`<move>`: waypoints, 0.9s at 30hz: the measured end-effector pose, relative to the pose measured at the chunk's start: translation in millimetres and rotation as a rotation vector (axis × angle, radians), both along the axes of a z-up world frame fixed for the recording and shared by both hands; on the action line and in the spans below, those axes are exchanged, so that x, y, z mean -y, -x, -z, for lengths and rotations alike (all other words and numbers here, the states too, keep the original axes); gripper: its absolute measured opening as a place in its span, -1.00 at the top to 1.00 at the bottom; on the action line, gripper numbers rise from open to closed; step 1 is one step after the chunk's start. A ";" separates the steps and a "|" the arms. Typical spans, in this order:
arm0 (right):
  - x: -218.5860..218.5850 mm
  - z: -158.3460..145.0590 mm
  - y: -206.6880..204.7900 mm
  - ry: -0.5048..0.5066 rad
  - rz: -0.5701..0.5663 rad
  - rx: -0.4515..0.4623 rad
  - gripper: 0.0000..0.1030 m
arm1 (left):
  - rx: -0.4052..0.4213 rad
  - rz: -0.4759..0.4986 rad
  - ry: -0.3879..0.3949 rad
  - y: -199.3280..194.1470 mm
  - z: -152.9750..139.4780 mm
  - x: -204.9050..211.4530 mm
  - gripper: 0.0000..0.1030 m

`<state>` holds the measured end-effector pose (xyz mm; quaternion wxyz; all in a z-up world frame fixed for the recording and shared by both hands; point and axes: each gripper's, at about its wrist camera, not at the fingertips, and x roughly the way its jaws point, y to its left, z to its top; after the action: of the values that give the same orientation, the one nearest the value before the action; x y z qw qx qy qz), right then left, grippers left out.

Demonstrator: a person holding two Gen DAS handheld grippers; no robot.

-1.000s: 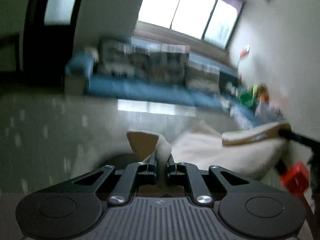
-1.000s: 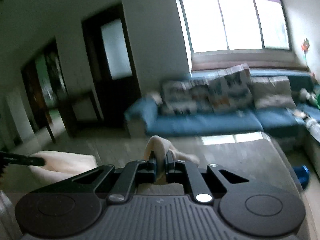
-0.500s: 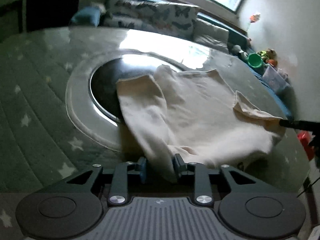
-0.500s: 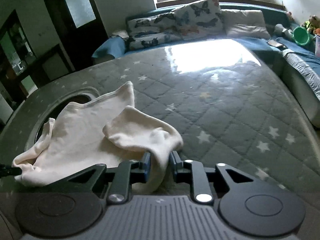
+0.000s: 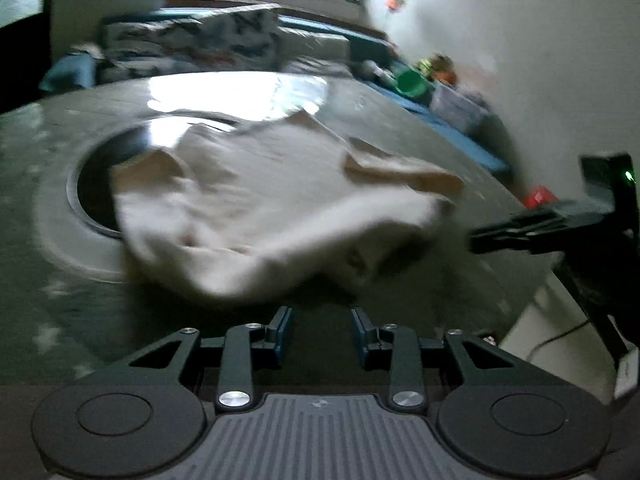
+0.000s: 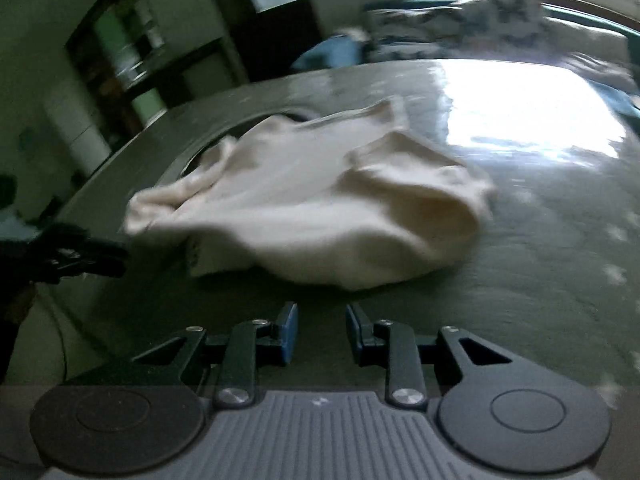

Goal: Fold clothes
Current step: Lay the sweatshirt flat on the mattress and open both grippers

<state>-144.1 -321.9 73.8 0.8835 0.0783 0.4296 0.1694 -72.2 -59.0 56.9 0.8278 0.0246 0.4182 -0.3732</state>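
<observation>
Both claws, left [image 5: 322,332] and right [image 6: 321,330], agape just short of cream garment's [image 5: 256,200] near edge

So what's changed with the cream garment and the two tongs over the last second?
Both tongs let go. A second ago each was shut on the cream garment and holding it up in the air; then they brought it down onto the quilted table. Now the left tongs and right tongs are open and drawn back from it. The garment remains rumpled, partly over the round inset.
</observation>
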 end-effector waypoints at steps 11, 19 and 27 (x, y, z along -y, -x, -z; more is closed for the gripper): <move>-36.0 14.3 -26.5 0.054 -0.082 0.026 0.48 | -0.029 0.039 -0.018 -12.2 27.4 52.8 0.12; -32.8 -9.6 -34.8 0.038 -0.058 0.126 0.48 | 0.020 0.016 0.006 -20.0 18.1 61.7 0.84; -26.8 -23.3 -47.2 0.004 -0.022 0.186 0.48 | 0.103 -0.052 0.065 -45.0 -14.7 56.6 0.87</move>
<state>-96.9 -295.1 97.2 0.9178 0.0557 0.3471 0.1846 -27.2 -115.6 71.5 0.8580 0.0063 0.3631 -0.3633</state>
